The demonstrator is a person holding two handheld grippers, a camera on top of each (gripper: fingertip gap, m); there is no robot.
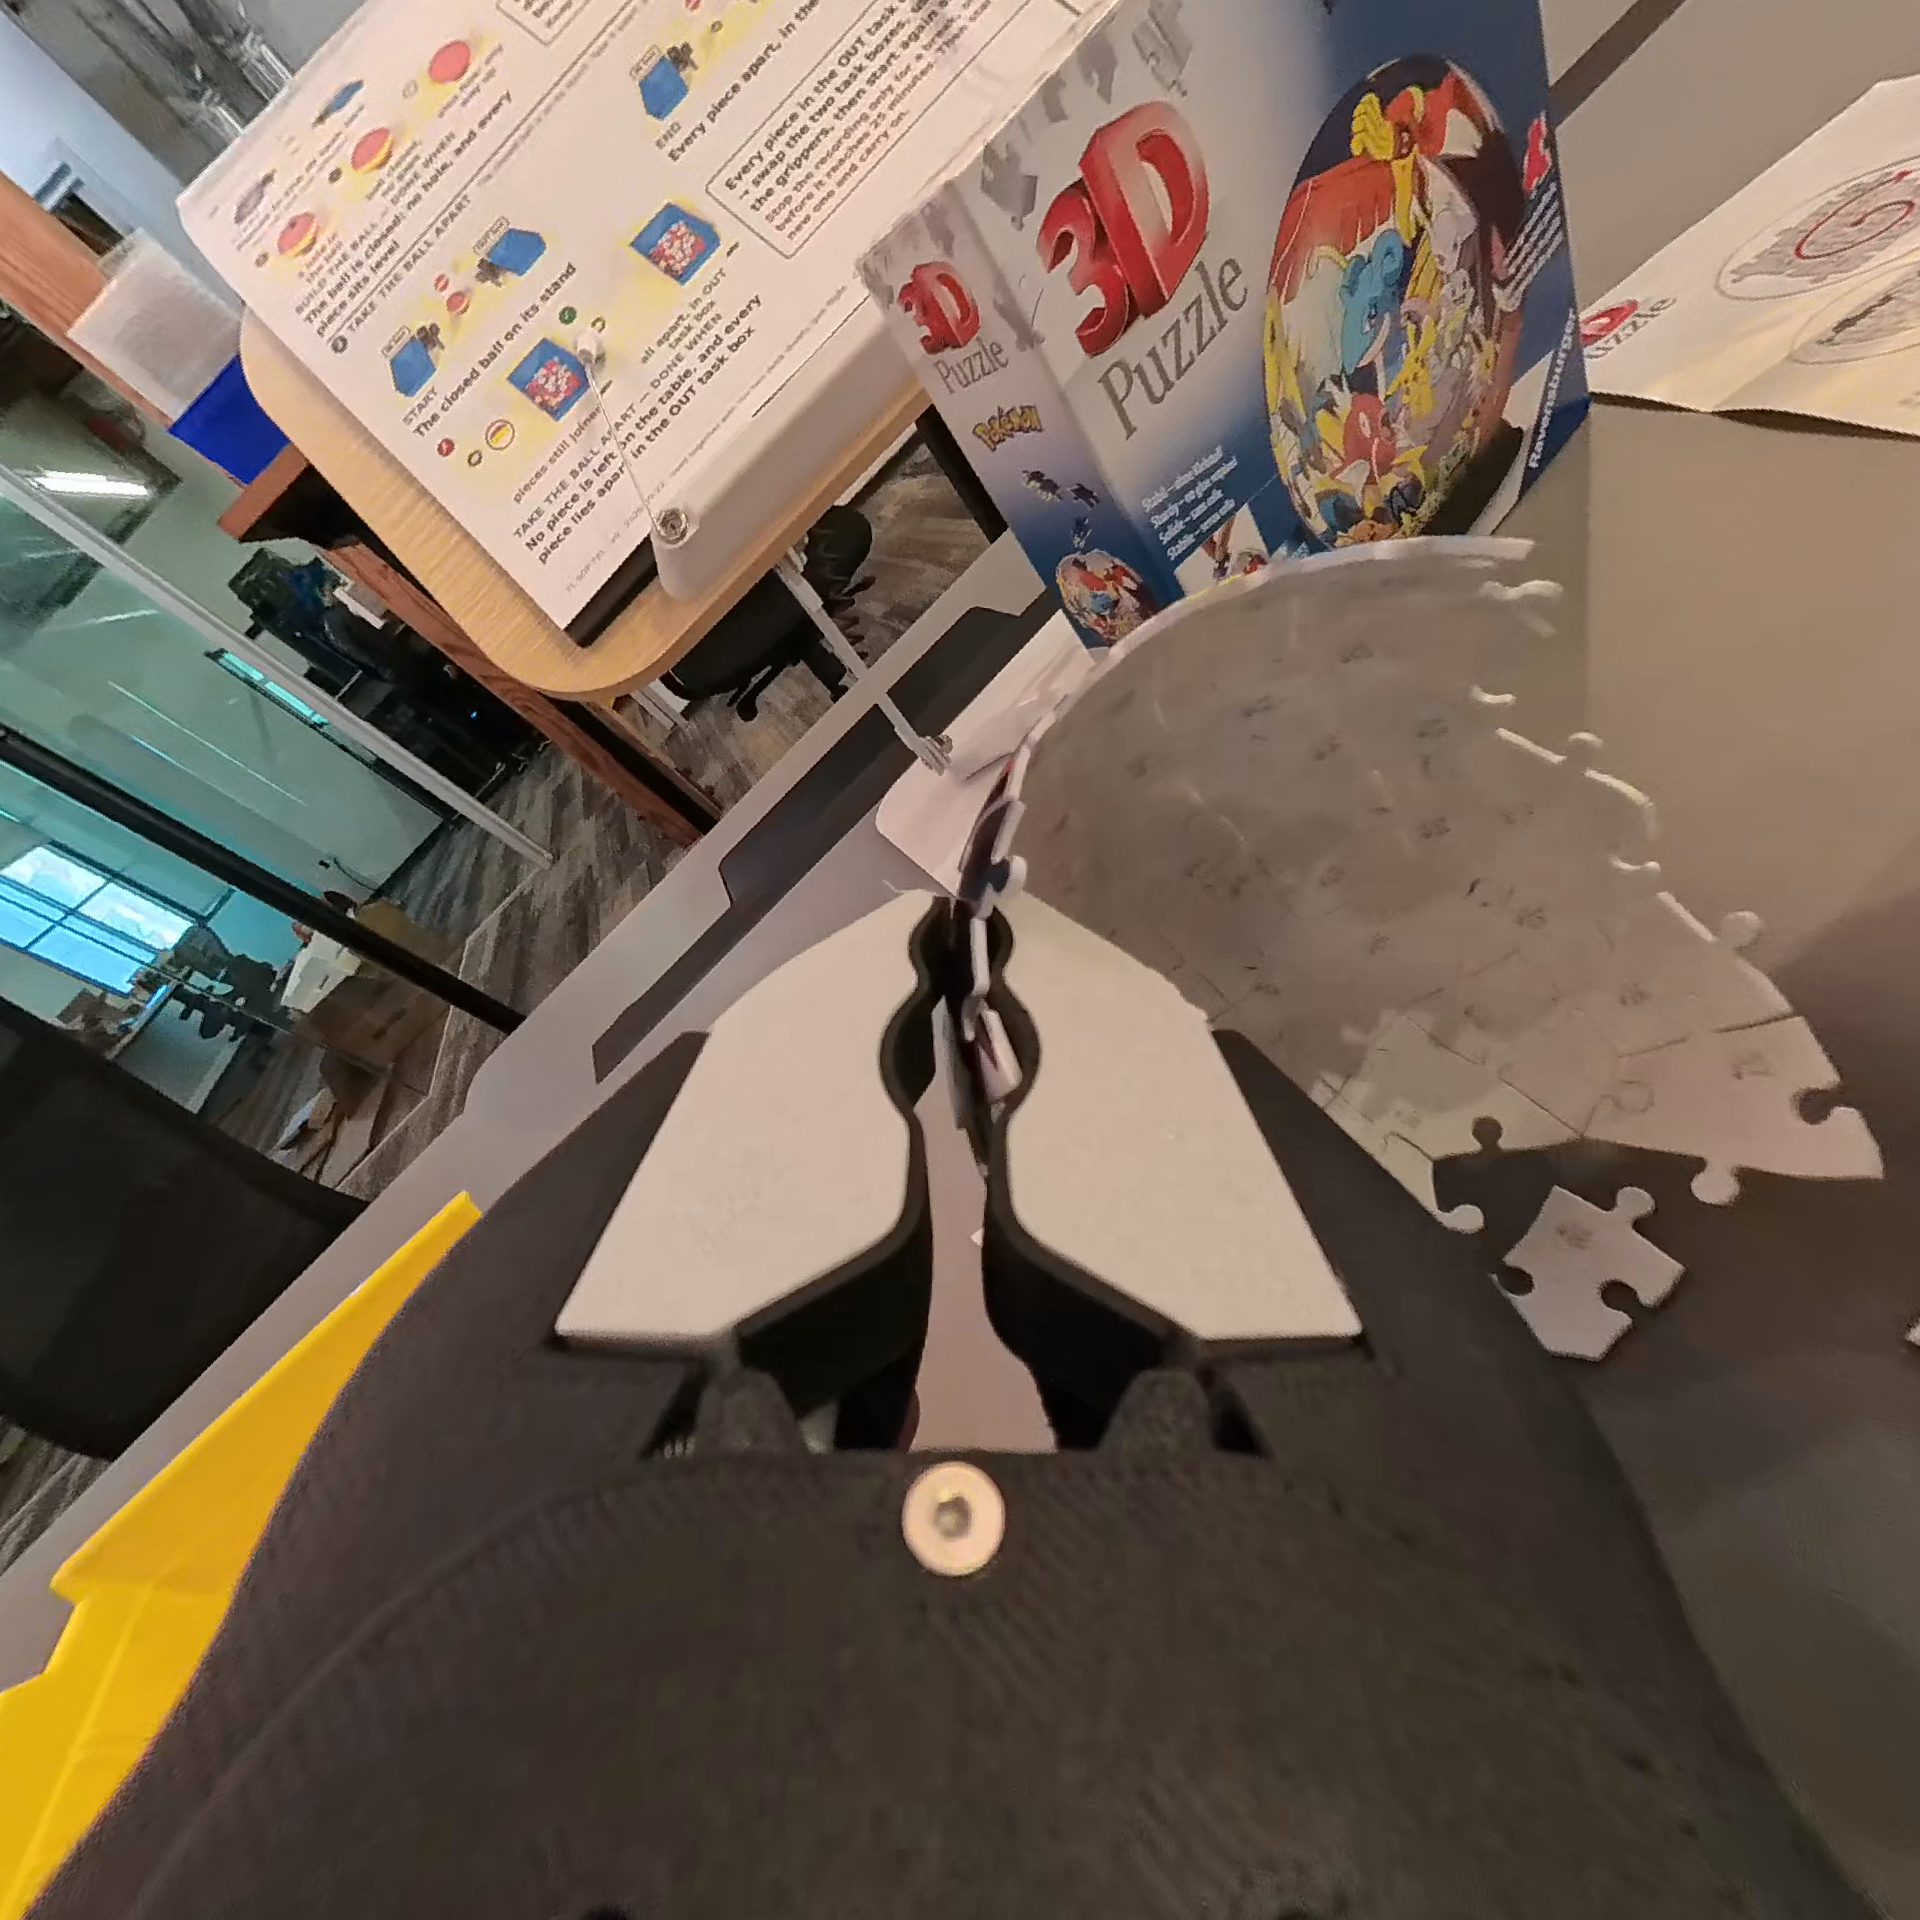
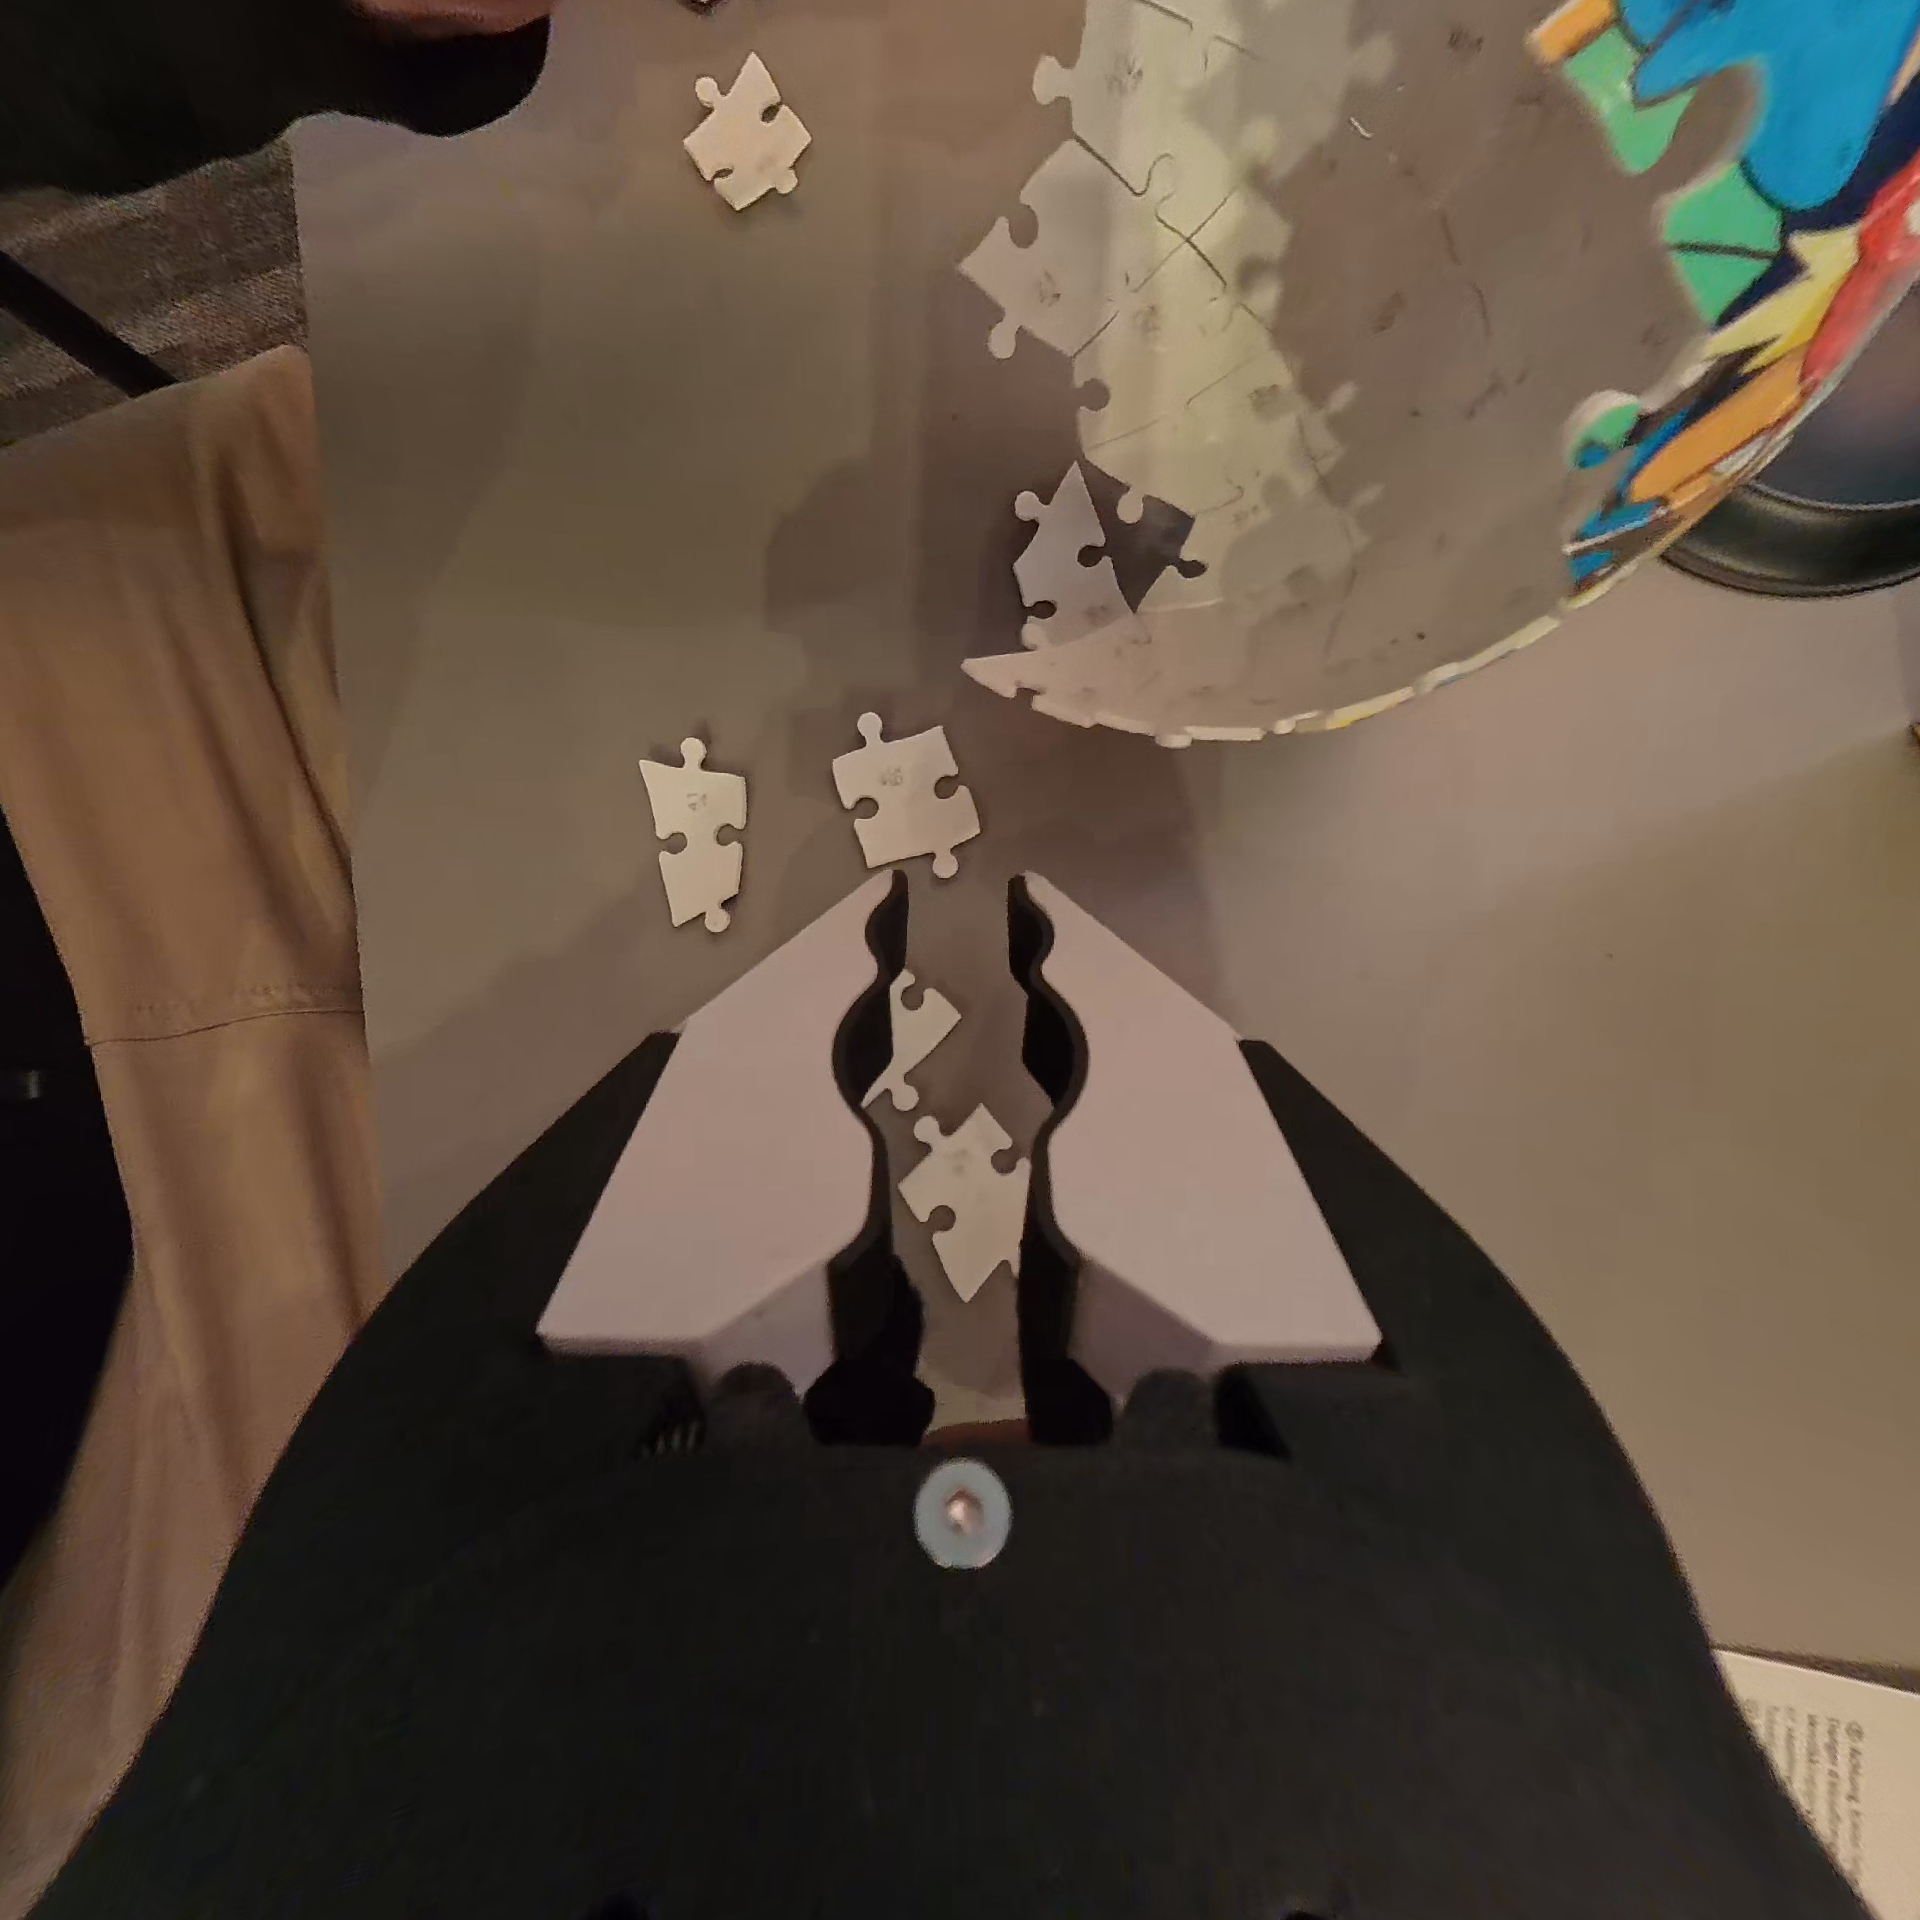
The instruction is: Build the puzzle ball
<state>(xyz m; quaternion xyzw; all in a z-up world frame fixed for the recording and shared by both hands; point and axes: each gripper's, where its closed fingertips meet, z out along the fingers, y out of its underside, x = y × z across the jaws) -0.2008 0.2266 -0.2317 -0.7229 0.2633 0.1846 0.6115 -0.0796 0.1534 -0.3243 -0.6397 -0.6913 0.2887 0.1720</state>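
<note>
Left tool (image 1: pixel 961 925) clamped on the rim of the partial puzzle ball (image 1: pixel 1351 831); shell curves off to its right, white inner face toward the camera, above the grey tabletop (image 1: pixel 1714 623). Puzzle box (image 1: pixel 1247 343) stands behind it. Right tool (image 2: pixel 956 883) parted, holding nothing, over loose pieces: one piece (image 2: pixel 906 805) just past its tips, another (image 2: pixel 966 1195) seen between its fingers. Ball shell up and right of it.
</note>
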